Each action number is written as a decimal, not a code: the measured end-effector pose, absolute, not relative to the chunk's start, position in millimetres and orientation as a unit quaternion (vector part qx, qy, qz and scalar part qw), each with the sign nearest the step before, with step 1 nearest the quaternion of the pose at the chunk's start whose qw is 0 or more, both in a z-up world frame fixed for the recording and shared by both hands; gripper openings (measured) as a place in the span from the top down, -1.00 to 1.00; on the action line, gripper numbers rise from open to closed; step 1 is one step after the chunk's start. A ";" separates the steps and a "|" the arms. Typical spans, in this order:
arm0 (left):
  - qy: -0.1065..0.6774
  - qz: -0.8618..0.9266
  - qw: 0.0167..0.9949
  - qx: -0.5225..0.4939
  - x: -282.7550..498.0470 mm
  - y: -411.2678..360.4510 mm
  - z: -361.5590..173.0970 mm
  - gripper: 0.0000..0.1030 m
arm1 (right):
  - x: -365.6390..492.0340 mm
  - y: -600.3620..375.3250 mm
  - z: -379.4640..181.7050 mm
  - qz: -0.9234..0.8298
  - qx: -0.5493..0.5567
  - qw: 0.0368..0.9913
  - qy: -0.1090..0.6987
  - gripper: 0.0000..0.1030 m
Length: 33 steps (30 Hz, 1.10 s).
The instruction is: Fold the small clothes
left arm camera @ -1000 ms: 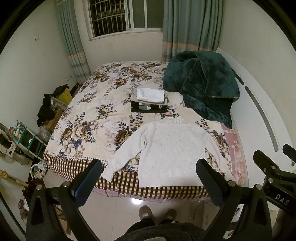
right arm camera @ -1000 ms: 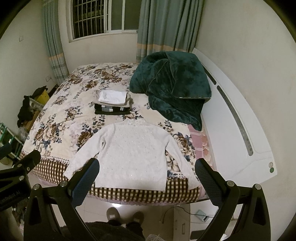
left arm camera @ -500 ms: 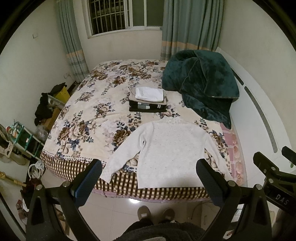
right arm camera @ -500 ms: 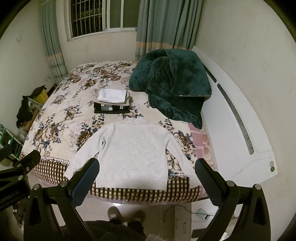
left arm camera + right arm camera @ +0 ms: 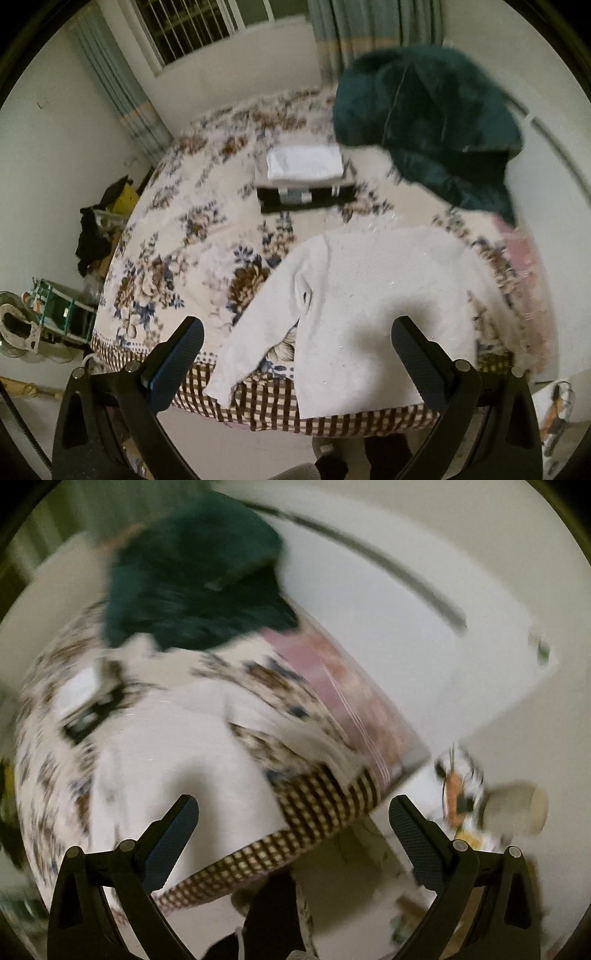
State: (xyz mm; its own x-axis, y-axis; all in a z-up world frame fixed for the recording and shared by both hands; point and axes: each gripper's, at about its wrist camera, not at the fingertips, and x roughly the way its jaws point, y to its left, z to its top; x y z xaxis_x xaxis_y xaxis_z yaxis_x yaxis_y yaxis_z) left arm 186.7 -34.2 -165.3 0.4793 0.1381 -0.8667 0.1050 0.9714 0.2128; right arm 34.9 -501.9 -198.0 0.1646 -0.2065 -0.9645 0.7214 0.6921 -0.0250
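A white long-sleeved sweater [image 5: 369, 302] lies flat, face up, at the near edge of the flowered bed [image 5: 192, 236], its left sleeve [image 5: 255, 332] hanging towards the checked edge. My left gripper [image 5: 295, 354] is open and empty just above the sweater's hem. My right gripper [image 5: 293, 834] is open and empty above the bed's near right corner; its view is blurred, and the sweater [image 5: 177, 760] shows under its left finger.
A stack of folded clothes [image 5: 304, 177] sits mid-bed behind the sweater. A dark green blanket [image 5: 436, 122] is heaped at the back right by the white headboard [image 5: 406, 635]. Clutter and a rack [image 5: 55, 310] stand on the floor left of the bed.
Both grippers have moved forward and down towards the bed's near edge. The right one has swung to the right, blurring its view. Both stay open and empty.
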 end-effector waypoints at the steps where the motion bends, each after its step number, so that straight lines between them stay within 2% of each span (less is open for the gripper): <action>1: 0.520 0.016 0.845 0.124 198.0 -43.5 -186.5 -1.00 | 34.4 -525.2 -230.9 -0.333 0.233 0.712 0.572 -1.00; 5: 0.553 0.040 0.819 0.151 228.5 -76.4 -259.0 -1.00 | 48.0 -584.3 -361.2 -0.337 0.224 0.668 0.624 -1.00; 8: 0.575 0.052 0.799 0.170 253.6 -106.6 -322.4 -1.00 | 53.7 -622.8 -448.1 -0.341 0.266 0.629 0.646 -0.99; 13: 0.616 0.077 0.764 0.177 280.0 -129.1 -409.3 -1.00 | 25.1 -665.4 -552.5 -0.384 0.366 0.563 0.634 -0.95; 14: 0.627 0.083 0.754 0.177 282.5 -131.3 -426.2 -1.00 | 19.5 -669.4 -569.0 -0.392 0.385 0.553 0.627 -0.89; 17: 0.654 0.093 0.732 0.169 286.8 -137.1 -471.1 -1.00 | -5.2 -684.2 -613.4 -0.400 0.473 0.517 0.591 -0.53; 18: 0.661 0.095 0.725 0.168 288.2 -138.3 -485.8 -1.00 | -11.5 -686.3 -627.2 -0.400 0.501 0.505 0.577 -0.52; 19: 0.665 0.097 0.721 0.169 288.7 -140.0 -495.8 -1.00 | -13.8 -686.6 -635.1 -0.400 0.515 0.504 0.566 -0.50; 22: 0.678 0.101 0.709 0.169 292.8 -139.8 -522.8 -1.00 | -12.5 -682.9 -644.7 -0.411 0.530 0.509 0.540 -0.22; 23: 0.681 0.102 0.706 0.166 294.2 -139.6 -528.5 -1.00 | -9.8 -679.5 -639.5 -0.424 0.517 0.517 0.535 0.01; 24: 0.683 0.103 0.705 0.160 293.2 -134.8 -531.4 -1.00 | -6.3 -675.9 -634.4 -0.430 0.505 0.525 0.533 0.36; 26: 0.685 0.103 0.706 0.150 296.9 -136.5 -535.2 -1.00 | 2.5 -666.8 -618.2 -0.437 0.475 0.544 0.536 0.85; 27: 0.685 0.104 0.707 0.144 296.9 -132.3 -534.8 -1.00 | 7.9 -661.5 -608.1 -0.434 0.465 0.559 0.532 0.90; 33: 0.673 0.099 0.725 0.105 294.3 -102.5 -517.1 -1.00 | 79.5 -613.5 -519.7 -0.404 0.363 0.654 0.527 0.90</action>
